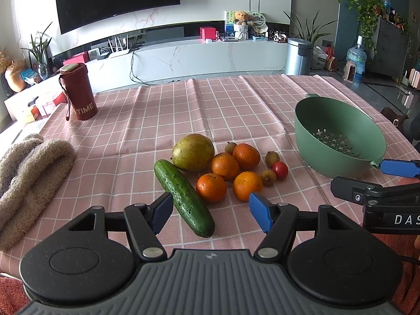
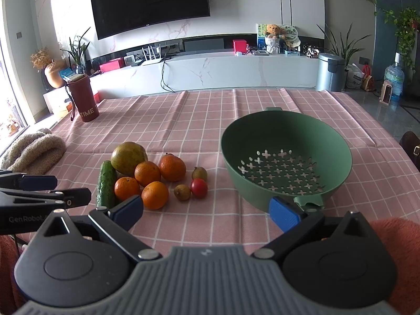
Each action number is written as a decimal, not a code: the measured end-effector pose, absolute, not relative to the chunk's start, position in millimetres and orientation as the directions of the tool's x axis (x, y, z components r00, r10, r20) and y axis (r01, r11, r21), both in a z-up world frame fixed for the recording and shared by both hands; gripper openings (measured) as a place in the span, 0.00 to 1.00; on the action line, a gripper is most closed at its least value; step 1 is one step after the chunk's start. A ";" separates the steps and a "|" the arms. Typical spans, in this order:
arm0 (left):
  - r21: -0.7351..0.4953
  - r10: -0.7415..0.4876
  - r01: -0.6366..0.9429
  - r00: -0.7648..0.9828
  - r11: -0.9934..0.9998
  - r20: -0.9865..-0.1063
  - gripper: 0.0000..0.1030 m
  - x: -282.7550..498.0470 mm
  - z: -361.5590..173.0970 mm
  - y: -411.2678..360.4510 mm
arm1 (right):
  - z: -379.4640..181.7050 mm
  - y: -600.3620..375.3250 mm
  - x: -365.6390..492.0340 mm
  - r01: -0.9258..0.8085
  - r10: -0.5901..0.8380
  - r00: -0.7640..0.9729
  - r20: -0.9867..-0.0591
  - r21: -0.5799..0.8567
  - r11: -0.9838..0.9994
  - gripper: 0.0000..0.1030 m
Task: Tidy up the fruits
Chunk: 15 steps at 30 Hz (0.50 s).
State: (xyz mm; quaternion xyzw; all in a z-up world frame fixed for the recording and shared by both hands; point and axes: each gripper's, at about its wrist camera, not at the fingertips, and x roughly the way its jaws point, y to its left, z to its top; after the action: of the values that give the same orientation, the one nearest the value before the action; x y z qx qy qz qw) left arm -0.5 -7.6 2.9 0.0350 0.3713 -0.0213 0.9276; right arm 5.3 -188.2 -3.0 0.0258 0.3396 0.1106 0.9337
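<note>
Fruits (image 1: pixel 225 169) are all bunched up in one little pile on the pink checked surface (image 1: pixel 147 120), and nothing's in the green colander (image 2: pixel 286 157) yet. From the left wrist view, the left gripper (image 1: pixel 211 211) has its jaws spread wide with nothing clamped. The cucumber (image 1: pixel 183 197) runs diagonally with its near end lying right in the gap between the jaws, closer to the left one, though I can't tell if that jaw actually touches it. Just past the jaws sit four oranges; the nearest orange (image 1: pixel 247 185) is just beyond the tip of the right jaw, and another orange (image 1: pixel 211 187) is dead ahead of the gap. The mango (image 1: pixel 193 152) is further out, behind the cucumber's far end, and a small red tomato (image 1: pixel 280 170) plus a few little brownish fruits sit off past the right jaw. The right gripper (image 2: pixel 207 214) is also wide open and empty; the pile is ahead of its left jaw, while the colander sits ahead of the right jaw, with its near handle just beside that jaw's blue pad. A red tumbler (image 1: pixel 78 92) and a fuzzy beige cloth (image 1: pixel 31 173) are way off to the left of everything.
</note>
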 end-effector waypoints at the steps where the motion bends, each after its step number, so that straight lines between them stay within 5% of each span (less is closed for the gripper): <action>1: 0.048 -0.016 0.067 0.725 0.997 -0.689 0.76 -1.1 3.0 -7.6 | -2.8 -188.4 5.1 -0.188 0.222 0.744 -0.630 0.122 0.975 0.95; 15: 0.039 -0.027 0.074 0.727 0.996 -0.687 0.76 -4.7 7.3 -15.6 | -2.0 -187.1 4.9 -0.187 0.215 0.743 -0.634 0.112 0.976 0.95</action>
State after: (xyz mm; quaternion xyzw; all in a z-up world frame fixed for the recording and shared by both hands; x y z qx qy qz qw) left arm -4.7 -15.6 7.3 0.0320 0.3688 -0.0271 0.9286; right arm 4.9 -187.1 -2.0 0.0207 0.3420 0.1077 0.9333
